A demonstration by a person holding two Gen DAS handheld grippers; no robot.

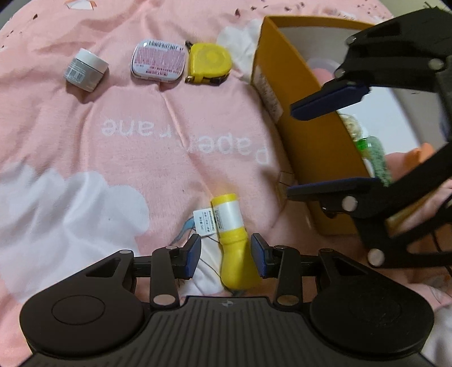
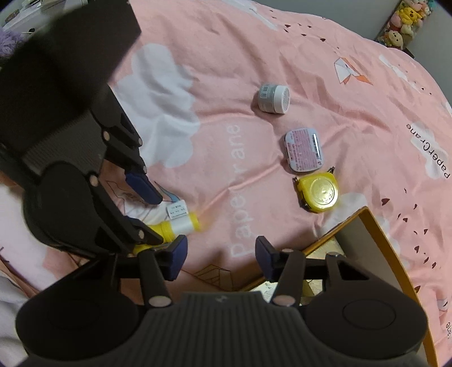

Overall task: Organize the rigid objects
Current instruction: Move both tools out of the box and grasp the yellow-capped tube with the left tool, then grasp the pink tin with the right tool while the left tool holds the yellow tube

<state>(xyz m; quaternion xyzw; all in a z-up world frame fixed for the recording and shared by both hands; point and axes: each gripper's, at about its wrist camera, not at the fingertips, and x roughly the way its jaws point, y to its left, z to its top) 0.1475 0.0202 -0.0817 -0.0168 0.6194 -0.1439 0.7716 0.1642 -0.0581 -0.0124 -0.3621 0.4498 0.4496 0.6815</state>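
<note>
A small yellow bottle (image 1: 230, 225) with a white label and a paper tag lies on the pink bedspread. My left gripper (image 1: 226, 254) points down over it and stands open, one finger on each side of the bottle's neck; a gap shows at the left pad. The right wrist view shows the same bottle (image 2: 180, 223) beside the left gripper (image 2: 158, 220). My right gripper (image 2: 220, 254) is open with nothing between its fingers, above the bedspread by the mustard box (image 2: 375, 231). In the left wrist view the right gripper (image 1: 292, 151) hangs over the box's wall (image 1: 296, 113).
Farther off on the bedspread (image 1: 113, 158) lie a grey jar (image 1: 86, 69), a pink-labelled tin (image 1: 159, 60) and a yellow tape measure (image 1: 209, 63). The box holds green and pale items (image 1: 373, 152). Plush toys (image 2: 406, 19) sit beyond the bed.
</note>
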